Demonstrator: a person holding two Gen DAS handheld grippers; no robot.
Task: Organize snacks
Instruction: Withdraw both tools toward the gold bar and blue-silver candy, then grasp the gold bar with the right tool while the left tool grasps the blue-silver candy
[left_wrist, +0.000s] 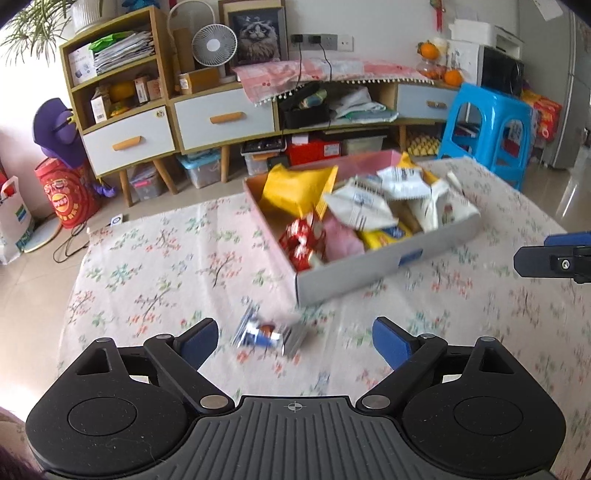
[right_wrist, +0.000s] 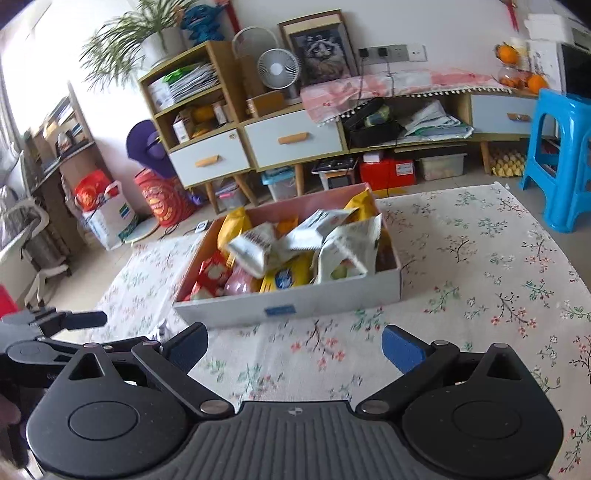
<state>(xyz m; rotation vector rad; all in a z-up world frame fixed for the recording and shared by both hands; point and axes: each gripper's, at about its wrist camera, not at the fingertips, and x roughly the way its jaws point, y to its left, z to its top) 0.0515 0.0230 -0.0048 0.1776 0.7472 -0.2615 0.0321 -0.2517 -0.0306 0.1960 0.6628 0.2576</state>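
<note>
A shallow cardboard box (left_wrist: 354, 273) full of snack packets stands on the floral tablecloth; it also shows in the right wrist view (right_wrist: 332, 299). A small blue and silver snack packet (left_wrist: 267, 332) lies loose on the cloth just in front of the box's near left corner. My left gripper (left_wrist: 295, 341) is open, its blue pads on either side of that packet and just short of it. My right gripper (right_wrist: 295, 349) is open and empty, a little in front of the box's near wall. The loose packet is hidden in the right wrist view.
The box holds yellow (left_wrist: 295, 190), white (left_wrist: 360, 206), red (left_wrist: 301, 240) and pink (left_wrist: 343, 240) packets. A blue plastic stool (left_wrist: 487, 125) stands past the table's far right corner. A low cabinet with drawers (left_wrist: 225, 118) lines the wall. The right gripper's finger (left_wrist: 550, 258) shows at the left view's right edge.
</note>
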